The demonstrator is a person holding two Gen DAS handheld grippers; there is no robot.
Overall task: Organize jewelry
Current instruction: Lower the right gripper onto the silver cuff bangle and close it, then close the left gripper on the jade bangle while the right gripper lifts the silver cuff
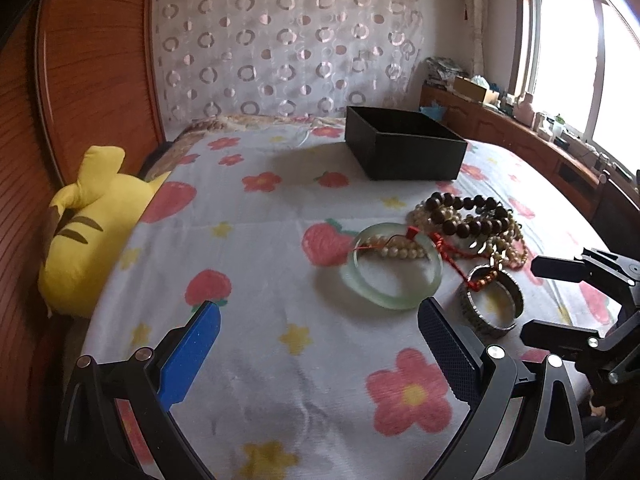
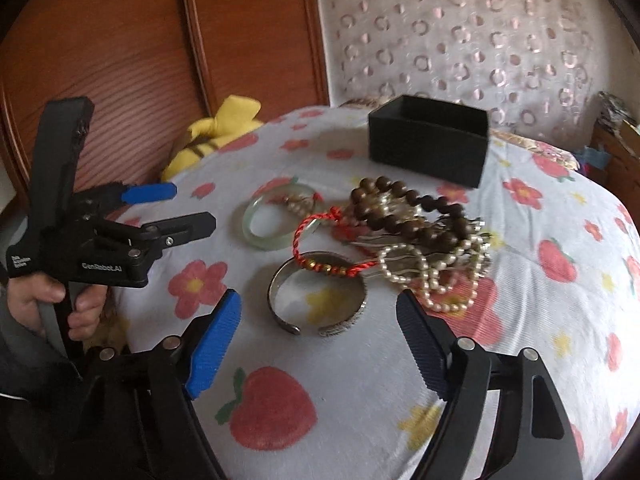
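An open black box [image 1: 404, 148] [image 2: 430, 144] stands on the flowered bedspread [image 1: 260, 272]. In front of it lies a jewelry pile: a pale green jade bangle [image 1: 390, 266] [image 2: 266, 220], dark wooden beads [image 1: 468, 212] [image 2: 404, 208], pearl strands [image 2: 428, 276], a red cord bracelet [image 2: 320, 248] and a silver cuff [image 1: 494, 300] [image 2: 320, 300]. My left gripper [image 1: 320, 316] [image 2: 188, 208] is open, low, just short of the bangle. My right gripper [image 2: 318, 312] [image 1: 534, 300] is open, its fingers either side of the silver cuff's near edge.
A yellow plush toy [image 1: 92, 224] [image 2: 216, 136] lies at the bed's left edge against a wooden headboard [image 1: 92, 60]. A patterned curtain [image 1: 288, 40] hangs behind. A cluttered wooden cabinet [image 1: 520, 128] runs under the window at right.
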